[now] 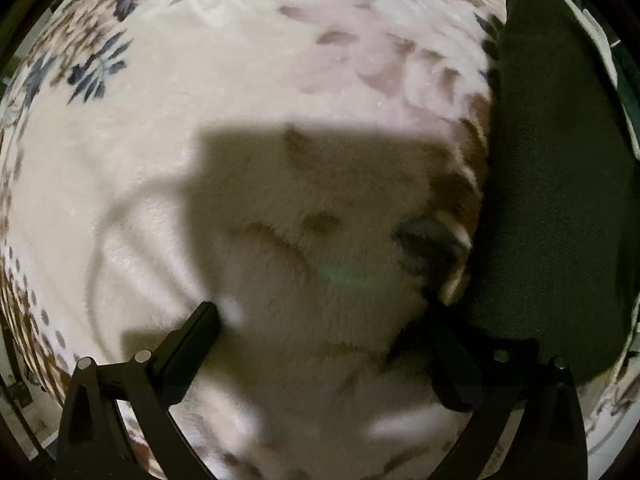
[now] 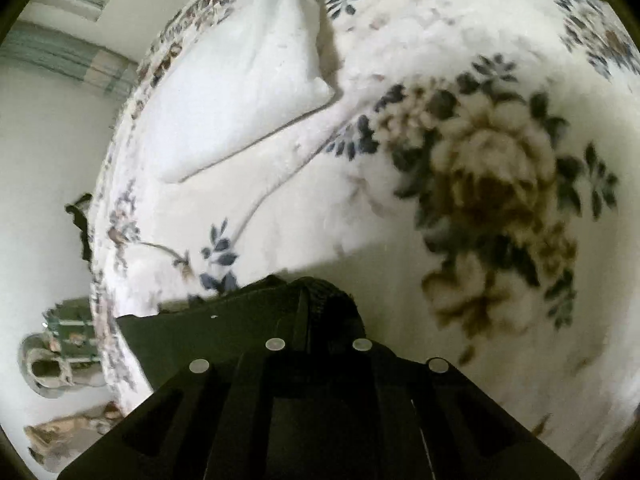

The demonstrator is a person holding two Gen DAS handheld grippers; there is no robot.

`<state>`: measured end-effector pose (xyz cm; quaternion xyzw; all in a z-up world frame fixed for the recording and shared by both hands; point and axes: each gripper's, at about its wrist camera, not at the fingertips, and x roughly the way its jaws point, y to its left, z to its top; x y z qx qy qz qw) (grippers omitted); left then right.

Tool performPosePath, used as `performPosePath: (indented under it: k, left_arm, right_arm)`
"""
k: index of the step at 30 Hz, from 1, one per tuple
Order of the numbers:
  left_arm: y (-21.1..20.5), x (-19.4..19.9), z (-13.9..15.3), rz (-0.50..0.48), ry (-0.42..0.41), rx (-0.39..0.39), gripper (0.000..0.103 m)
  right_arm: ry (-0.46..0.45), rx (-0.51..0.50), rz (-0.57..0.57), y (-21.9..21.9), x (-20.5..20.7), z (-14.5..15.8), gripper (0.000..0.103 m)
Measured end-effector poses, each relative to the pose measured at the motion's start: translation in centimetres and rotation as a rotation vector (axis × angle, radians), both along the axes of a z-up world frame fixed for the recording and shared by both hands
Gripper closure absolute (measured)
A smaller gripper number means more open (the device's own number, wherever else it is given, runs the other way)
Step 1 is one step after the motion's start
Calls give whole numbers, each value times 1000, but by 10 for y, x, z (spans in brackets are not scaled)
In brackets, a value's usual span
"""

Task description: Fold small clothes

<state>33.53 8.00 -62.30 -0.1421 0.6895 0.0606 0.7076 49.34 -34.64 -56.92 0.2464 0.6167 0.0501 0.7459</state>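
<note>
In the left wrist view, the left gripper (image 1: 320, 320) is spread wide over the floral plush blanket (image 1: 240, 80), with nothing between its fingers. The dark green garment (image 1: 560, 180) lies along the right edge of the frame, its long axis running from top to bottom. Its lower left edge sits just beside the finger on the right of the frame; whether they touch I cannot tell. So the cloth lies to the right of this gripper, not ahead of it.

In the right wrist view, the right gripper (image 2: 308, 312) has its fingers pressed together on a bunched fold of the same dark green garment (image 2: 192, 340), which spreads from the fingertips toward the lower left of the frame. A white pillow (image 2: 240, 92) lies in the upper left, well apart. By my judgement the right gripper is nearer the cloth, and the left must shift rightward to take an edge.
</note>
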Motion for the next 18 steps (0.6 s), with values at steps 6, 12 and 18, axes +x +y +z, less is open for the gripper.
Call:
performPosePath:
  k: [6,12,18]
  left_arm:
    - [20,28,60,37,-135,-81,0]
    - [-8,143,63,-11,-285,-217,4]
    - [-46,219,32,-84,-272,-253,70]
  right_arm:
    - [70,111,-42,-25,-12,-16,67]
    - [72,263,-142,-50,-51,-31,56]
    - [88,264,-161,-58,-63,-45,56]
